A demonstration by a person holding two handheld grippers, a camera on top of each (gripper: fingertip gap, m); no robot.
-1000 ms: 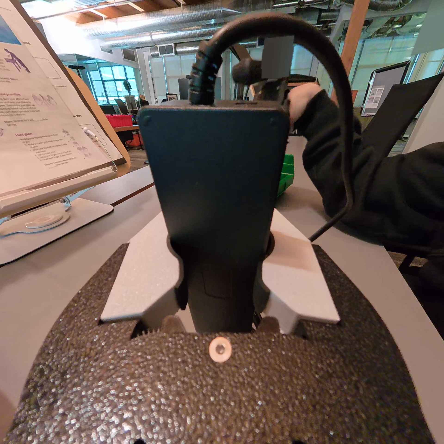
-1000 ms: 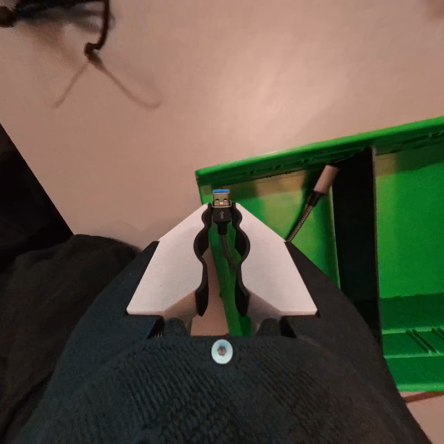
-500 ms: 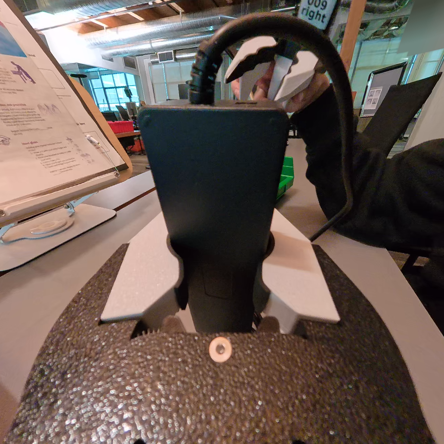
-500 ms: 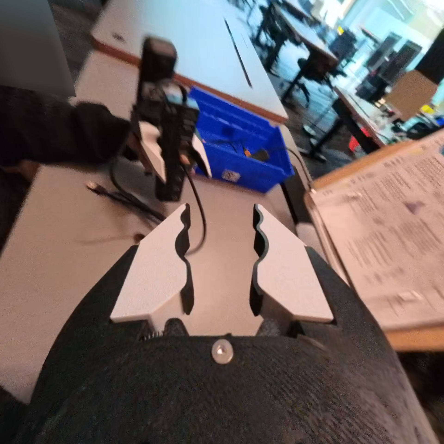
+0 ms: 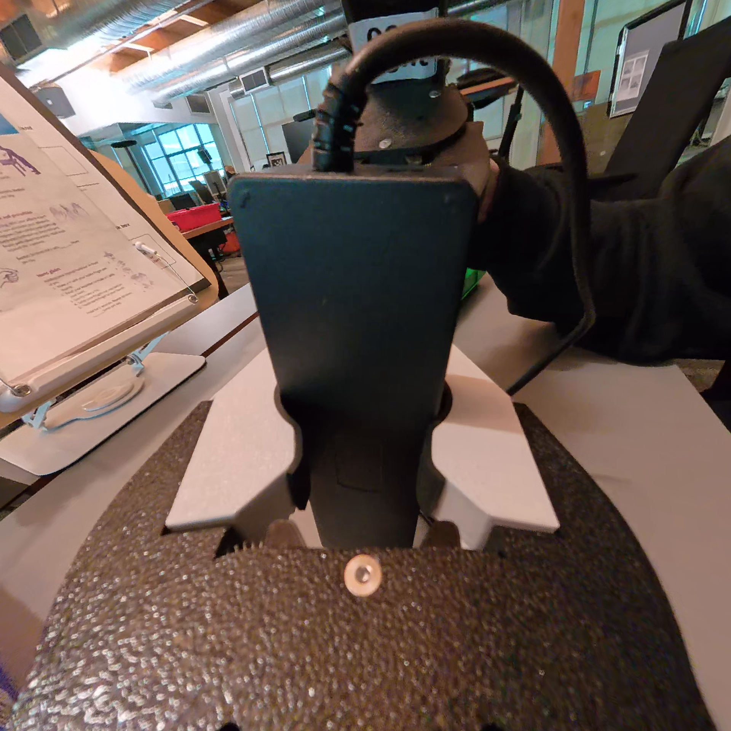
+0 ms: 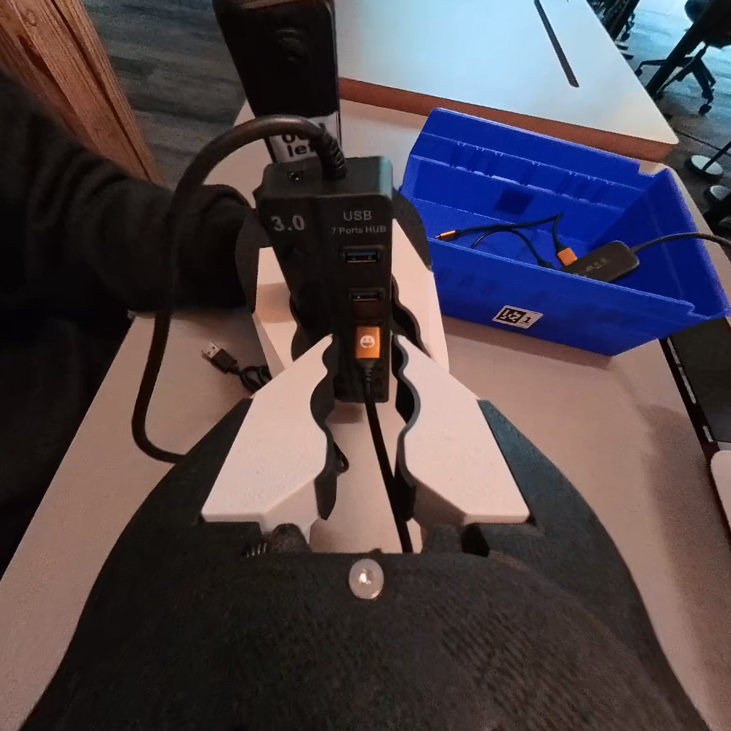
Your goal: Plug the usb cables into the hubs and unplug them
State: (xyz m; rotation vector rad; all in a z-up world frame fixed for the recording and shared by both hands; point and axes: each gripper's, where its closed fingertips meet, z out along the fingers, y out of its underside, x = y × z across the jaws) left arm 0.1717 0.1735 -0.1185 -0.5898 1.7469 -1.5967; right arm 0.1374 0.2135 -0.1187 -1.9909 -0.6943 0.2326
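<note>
Grey table (image 6: 553, 395), left claw (image 5: 362, 403) gripping hub (image 5: 356, 296)

A pale grey table (image 6: 553, 435) filled the lower and right part of the right wrist frame. A blue bin (image 6: 553, 300) sat on it at upper right. A loose black USB plug (image 6: 216, 353) with coiled cable lay on the surface at centre left. In the left wrist frame, a white document stand (image 5: 99, 399) rested on the table (image 5: 633, 455) at left.

Open-plan office/lab: exposed ducts (image 5: 221, 59), desks (image 6: 494, 59), office chairs (image 6: 688, 51).
</note>
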